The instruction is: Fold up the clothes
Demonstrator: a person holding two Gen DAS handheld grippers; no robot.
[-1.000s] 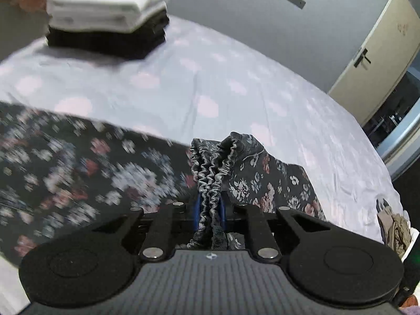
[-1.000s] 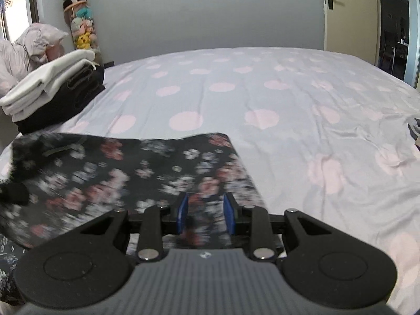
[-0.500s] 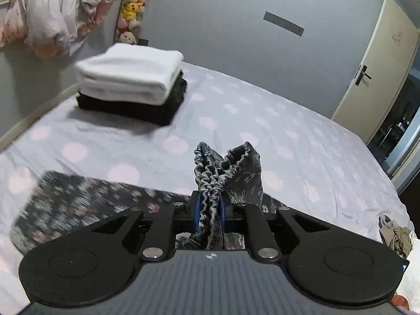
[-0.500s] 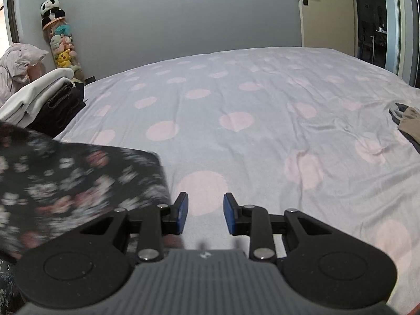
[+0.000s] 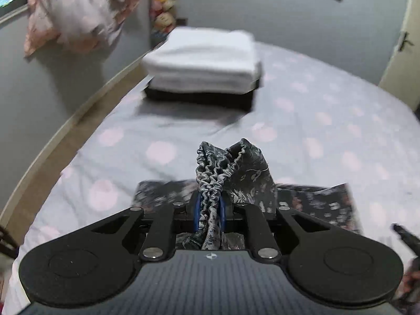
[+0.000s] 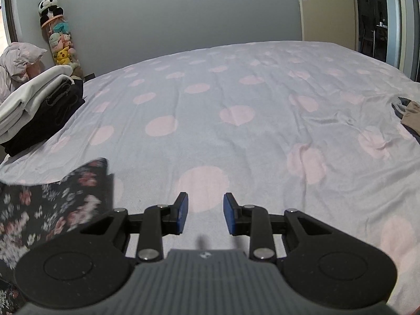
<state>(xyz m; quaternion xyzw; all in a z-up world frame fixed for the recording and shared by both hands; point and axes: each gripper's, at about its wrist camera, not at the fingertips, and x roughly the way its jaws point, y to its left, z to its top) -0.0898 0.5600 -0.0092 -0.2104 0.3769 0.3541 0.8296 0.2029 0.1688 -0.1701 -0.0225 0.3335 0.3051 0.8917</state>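
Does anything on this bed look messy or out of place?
Mostly tidy: the folded stack sits square at the bed's corner. The odd bits are the floral garment, bunched at its elastic edge in the left claw, and a crumpled heap of clothes at the far right edge.

The dark floral garment is a soft fabric printed with small pink and white flowers on a near-black ground. Its gathered, elasticated waistband is bunched into a ridged grey rope that is clamped in the left gripper, with a loose fold rising beyond it. The rest hangs and spreads over the polka-dot bed. From the right wrist view, the garment lies at the bed's near left.
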